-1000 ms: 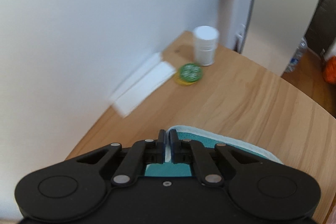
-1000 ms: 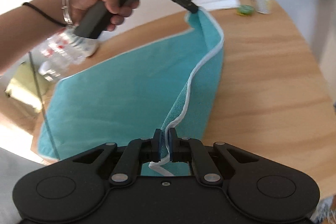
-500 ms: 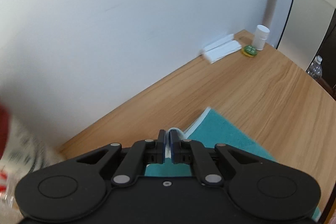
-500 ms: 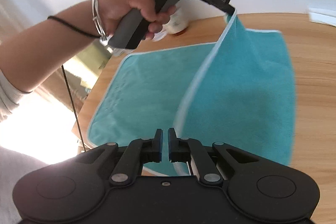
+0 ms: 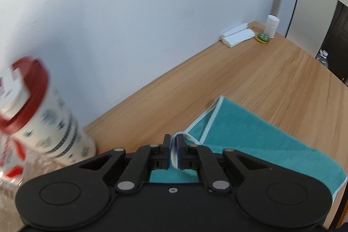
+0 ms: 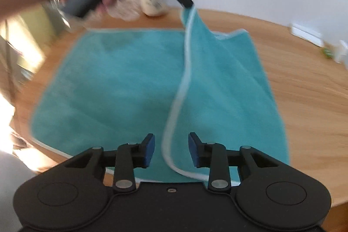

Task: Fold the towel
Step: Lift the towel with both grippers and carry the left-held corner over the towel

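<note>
Right wrist view: the wooden table [image 6: 308,88] carries the teal towel [image 6: 113,84], half folded over itself, one corner lifted. The left gripper [image 6: 188,5] pinches that white-edged corner above the table. The right gripper [image 6: 171,150] hovers spread over the near hem, gripping nothing. A red-lidded jar [image 5: 32,105] stands beside the wall.

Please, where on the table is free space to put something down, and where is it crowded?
Free: the bare wood of the table between the towel and the far corner. Crowded: that corner, with the white packets, green lid and white bottle; also the red-capped container beside the left gripper.
</note>
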`<action>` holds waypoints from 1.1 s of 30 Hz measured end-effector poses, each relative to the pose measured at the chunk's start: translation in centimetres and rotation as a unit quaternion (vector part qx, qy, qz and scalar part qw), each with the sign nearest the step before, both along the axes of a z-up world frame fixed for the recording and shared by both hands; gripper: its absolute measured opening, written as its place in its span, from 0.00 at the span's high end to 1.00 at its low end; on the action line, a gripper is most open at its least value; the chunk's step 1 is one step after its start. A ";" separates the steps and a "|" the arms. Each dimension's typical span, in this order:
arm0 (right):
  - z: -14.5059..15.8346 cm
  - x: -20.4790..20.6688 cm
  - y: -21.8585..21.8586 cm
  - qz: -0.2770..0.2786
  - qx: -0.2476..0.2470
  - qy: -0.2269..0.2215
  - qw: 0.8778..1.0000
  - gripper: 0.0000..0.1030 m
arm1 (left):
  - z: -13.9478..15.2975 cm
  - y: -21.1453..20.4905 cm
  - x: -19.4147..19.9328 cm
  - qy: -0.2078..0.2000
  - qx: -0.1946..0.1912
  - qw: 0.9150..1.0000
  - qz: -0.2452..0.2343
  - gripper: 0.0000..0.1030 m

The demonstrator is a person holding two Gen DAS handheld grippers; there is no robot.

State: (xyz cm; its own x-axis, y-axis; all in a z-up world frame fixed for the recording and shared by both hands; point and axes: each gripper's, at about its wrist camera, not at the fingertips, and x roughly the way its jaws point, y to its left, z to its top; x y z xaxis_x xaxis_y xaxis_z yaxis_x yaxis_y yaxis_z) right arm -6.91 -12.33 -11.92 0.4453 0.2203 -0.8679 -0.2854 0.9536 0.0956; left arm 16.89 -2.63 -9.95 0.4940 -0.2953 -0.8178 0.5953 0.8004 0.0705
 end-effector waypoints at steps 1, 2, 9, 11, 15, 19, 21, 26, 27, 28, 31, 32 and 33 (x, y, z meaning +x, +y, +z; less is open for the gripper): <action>-0.4 0.1 -0.3 -0.008 0.005 0.005 1.000 0.63 | -0.1 -0.6 0.2 -0.001 0.001 1.000 -0.004 0.96; -0.9 0.4 -0.5 -0.014 0.015 0.013 1.000 0.63 | -0.2 -1.0 0.3 -0.002 0.002 1.000 -0.007 0.96; -3.0 0.7 0.9 0.022 0.003 0.031 0.999 0.63 | -0.6 -1.9 1.3 0.004 0.006 1.000 -0.006 0.96; -3.8 0.8 1.5 0.035 -0.017 0.041 0.998 0.67 | -0.8 -2.0 1.6 0.005 0.010 1.000 -0.006 0.96; -3.9 1.0 1.6 0.040 -0.036 0.047 0.997 0.92 | -0.9 -1.8 1.7 0.008 0.008 1.000 -0.008 0.96; -2.3 1.3 0.0 0.012 0.015 0.054 0.998 0.93 | -1.0 -1.7 1.7 0.004 0.008 1.000 -0.014 0.96; -1.3 1.2 -0.3 0.008 0.038 0.052 0.998 0.93 | -0.8 -1.5 1.6 0.001 0.003 1.000 -0.014 0.96; 1.9 0.9 0.1 0.015 0.112 0.043 0.993 0.93 | 0.4 -0.2 1.0 -0.016 -0.005 1.000 -0.016 0.96; 2.4 0.9 0.6 0.020 0.123 0.041 0.991 0.93 | 0.6 0.2 0.9 -0.020 -0.005 1.000 -0.015 0.96; 2.8 1.0 1.1 0.025 0.134 0.039 0.990 0.93 | 0.8 0.5 0.8 -0.023 -0.004 1.000 -0.013 0.96; 3.9 0.9 2.5 0.042 0.158 0.036 0.986 0.93 | 1.7 2.3 0.5 -0.030 -0.010 0.999 0.001 0.96; 4.2 0.8 3.1 0.051 0.170 0.036 0.984 0.93 | 2.0 3.0 0.3 -0.033 -0.011 0.999 0.005 0.96; 4.4 0.7 3.4 0.056 0.177 0.036 0.982 0.93 | 2.1 3.7 0.1 -0.035 -0.009 0.999 0.008 0.96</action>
State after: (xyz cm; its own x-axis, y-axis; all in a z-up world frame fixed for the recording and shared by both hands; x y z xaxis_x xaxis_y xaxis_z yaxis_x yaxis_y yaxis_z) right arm -6.19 -8.89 -7.51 0.3412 0.5577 -0.7567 -0.3676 0.8200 0.4387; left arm 16.97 1.08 -7.85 0.5542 -0.3007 -0.7762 0.5766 0.8112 0.0974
